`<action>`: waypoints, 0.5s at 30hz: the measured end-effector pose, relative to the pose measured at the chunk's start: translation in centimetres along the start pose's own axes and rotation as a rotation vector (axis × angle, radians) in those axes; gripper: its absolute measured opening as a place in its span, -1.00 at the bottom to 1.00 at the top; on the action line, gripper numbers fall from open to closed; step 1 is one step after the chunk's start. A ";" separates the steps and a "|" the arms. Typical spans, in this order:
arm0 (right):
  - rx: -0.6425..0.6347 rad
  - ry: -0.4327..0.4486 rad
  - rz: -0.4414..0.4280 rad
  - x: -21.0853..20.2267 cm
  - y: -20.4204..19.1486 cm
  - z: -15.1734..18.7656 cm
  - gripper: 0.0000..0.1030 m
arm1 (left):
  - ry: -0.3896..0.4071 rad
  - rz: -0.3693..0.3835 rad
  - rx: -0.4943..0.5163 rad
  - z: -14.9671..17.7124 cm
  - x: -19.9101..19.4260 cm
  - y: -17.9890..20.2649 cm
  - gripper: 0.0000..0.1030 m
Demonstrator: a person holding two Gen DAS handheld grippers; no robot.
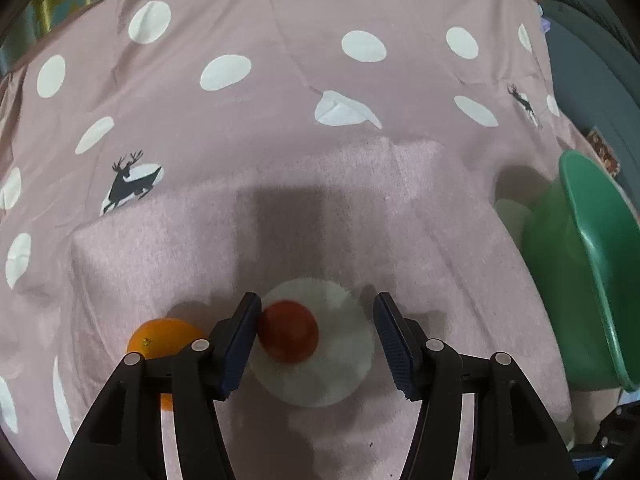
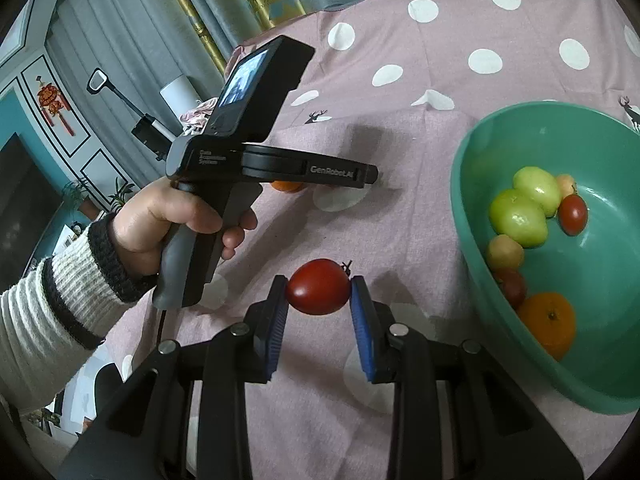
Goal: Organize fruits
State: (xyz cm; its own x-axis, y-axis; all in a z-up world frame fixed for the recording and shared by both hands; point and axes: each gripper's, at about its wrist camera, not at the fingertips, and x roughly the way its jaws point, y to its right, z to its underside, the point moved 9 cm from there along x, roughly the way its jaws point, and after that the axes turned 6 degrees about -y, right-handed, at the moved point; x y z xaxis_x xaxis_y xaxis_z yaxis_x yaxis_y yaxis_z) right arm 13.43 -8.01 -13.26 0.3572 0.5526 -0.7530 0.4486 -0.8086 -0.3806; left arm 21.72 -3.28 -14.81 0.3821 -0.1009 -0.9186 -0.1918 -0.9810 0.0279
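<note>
Red tomato: clamped in your right gripper, long axis crosswise between the pads, stem toward the right pad.
Left gripper: apart, another tomato against your left pad.
Green bowl: right of the held tomato.

Left wrist view: round orange fruit half hidden behind the black gripper arm; its lower part shows only through a gap. Teal-green plastic bowl cut off by the right edge, contents unseen.

Right wrist view: same bowl's right side runs off frame. Small orange fruit mostly hidden under the hand-held black gripper body, whose fingertips cannot be seen.
</note>
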 end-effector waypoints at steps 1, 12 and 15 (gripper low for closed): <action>0.001 0.000 -0.001 0.0 0.1 0.0 -0.39 | -0.009 -0.021 0.011 0.2 0.1 0.0 -0.06; 0.016 0.005 -0.001 -0.4 0.7 0.0 -0.38 | -0.050 0.057 -0.025 1.6 -0.6 0.0 -0.46; 0.017 0.007 0.008 -0.8 0.9 0.0 -0.38 | -0.048 0.067 -0.012 2.8 -1.8 0.7 -0.46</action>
State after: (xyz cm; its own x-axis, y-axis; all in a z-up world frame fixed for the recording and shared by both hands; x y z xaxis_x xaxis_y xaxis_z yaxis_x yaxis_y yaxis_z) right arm 13.60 -9.18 -13.00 0.3667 0.5477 -0.7520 0.4317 -0.8162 -0.3840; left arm 18.38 -3.33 -14.26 0.3245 -0.1585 -0.9325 -0.2046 -0.9743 0.0944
